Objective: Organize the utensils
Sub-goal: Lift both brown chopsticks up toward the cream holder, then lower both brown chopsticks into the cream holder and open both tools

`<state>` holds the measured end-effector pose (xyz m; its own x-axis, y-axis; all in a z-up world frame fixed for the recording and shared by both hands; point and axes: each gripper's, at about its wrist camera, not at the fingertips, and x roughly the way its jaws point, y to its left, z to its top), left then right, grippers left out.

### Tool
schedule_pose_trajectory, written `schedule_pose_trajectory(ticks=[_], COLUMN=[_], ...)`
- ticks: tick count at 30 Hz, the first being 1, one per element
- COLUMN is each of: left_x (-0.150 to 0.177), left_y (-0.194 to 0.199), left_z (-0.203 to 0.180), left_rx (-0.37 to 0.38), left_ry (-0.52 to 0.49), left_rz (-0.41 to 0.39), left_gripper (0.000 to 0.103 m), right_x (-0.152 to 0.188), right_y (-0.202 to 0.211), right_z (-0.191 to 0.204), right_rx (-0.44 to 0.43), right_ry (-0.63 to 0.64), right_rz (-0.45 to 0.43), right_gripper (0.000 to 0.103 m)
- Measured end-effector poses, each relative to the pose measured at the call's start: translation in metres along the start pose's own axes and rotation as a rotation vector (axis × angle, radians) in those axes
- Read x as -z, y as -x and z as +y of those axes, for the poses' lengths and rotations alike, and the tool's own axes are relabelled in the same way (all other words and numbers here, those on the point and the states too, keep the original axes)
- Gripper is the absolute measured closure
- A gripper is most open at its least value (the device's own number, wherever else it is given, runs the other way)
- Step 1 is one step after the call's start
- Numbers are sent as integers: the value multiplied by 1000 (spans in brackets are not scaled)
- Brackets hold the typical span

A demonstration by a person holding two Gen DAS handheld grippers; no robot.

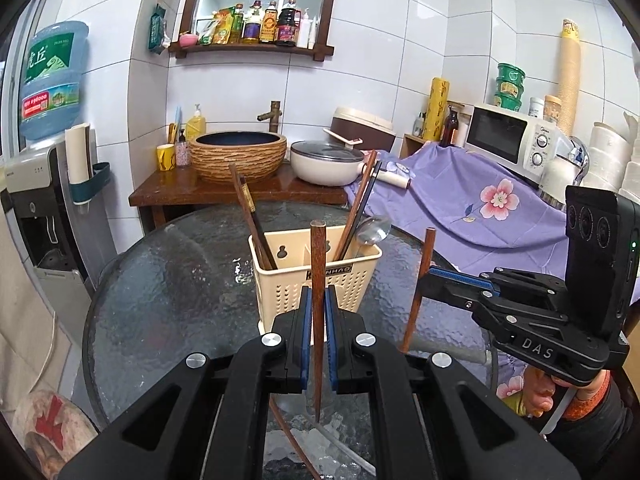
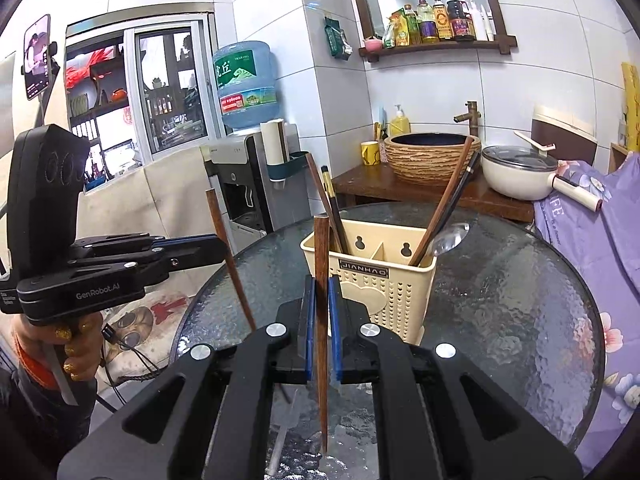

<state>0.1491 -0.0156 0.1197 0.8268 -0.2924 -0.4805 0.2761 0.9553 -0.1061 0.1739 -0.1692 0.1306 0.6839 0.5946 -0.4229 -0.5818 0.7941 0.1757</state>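
A beige slotted caddy (image 1: 320,280) (image 2: 384,284) stands on the round glass table (image 1: 168,280) (image 2: 508,304). Chopsticks lean in both of its compartments, and a metal spoon (image 1: 374,230) (image 2: 450,240) rests in the right one. My left gripper (image 1: 318,294) (image 2: 222,246) is shut on a brown wooden chopstick (image 1: 318,248) (image 2: 214,212), held upright just in front of the caddy. To its right, my right gripper (image 1: 422,280) (image 2: 322,284) is shut on a second brown chopstick (image 1: 428,248) (image 2: 321,240), also upright. Both chopstick tips hang above the glass.
Behind the table is a wooden counter (image 1: 180,190) with a woven basin (image 1: 238,154) and a white lidded pot (image 1: 326,162). A purple flowered cloth (image 1: 480,204) and a microwave (image 1: 508,138) lie to the right. A water dispenser (image 1: 40,200) stands at the left.
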Motion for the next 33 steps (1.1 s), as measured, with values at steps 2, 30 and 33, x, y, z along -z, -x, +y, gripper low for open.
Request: schedule_pose_trajectory(ticks=[2,30,33], left_x=[-2,-173,-167], left_y=[0,-3,-27], left_z=[-2,6,13], left_rx=[8,-23,-51], left_ry=[-3,28,44], left_rz=[-3,-174,-142], left_gripper=[97,97,97], right_x=[-4,-186,-179], right_y=[1,6,-16], right_z=[0,-14,-24], right_rx=[0,157,188], right_ry=[2,11,-8], right_rz=[1,-184,-167], right_gripper=[96,96,96])
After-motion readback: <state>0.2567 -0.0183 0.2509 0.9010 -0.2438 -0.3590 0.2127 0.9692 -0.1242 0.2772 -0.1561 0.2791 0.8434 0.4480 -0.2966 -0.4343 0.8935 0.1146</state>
